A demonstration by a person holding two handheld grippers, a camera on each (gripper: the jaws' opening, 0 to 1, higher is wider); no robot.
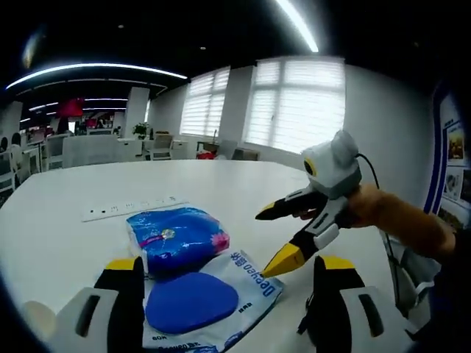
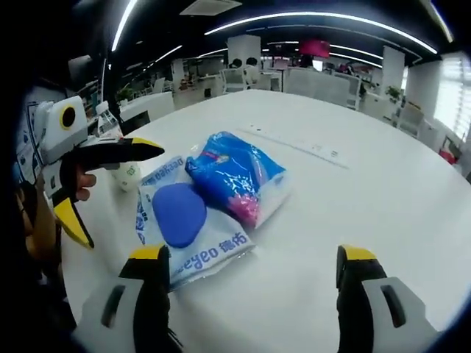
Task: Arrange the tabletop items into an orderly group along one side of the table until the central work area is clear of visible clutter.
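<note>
— How do we hold our hands?

— In the left gripper view our right hand (image 1: 372,208) reaches in from the right, sleeve behind it, carrying the right gripper (image 1: 278,237) with its yellow tips aimed down toward the packets; in the right gripper view our left hand (image 2: 79,184) sits at the left edge with the left gripper (image 2: 112,193) pointing across the white table (image 2: 383,191).

— And the claws?

— Both spread wide and holding nothing; the right one's lower tip hangs just above the corner of the flat packet (image 1: 221,301), though we cannot tell whether it touches; the left one's upper jaw reaches over toward that same packet, clear of it.

— Where are the things?

— The flat packet with its dark blue oval lies near the table edge closest to us; the blue bag (image 1: 176,239) rests partly on it, on the far side; a small white ball (image 2: 129,176) sits just beside the packet below the left gripper's upper jaw; a white power strip (image 1: 131,209) lies farther out, apart from the rest.
</note>
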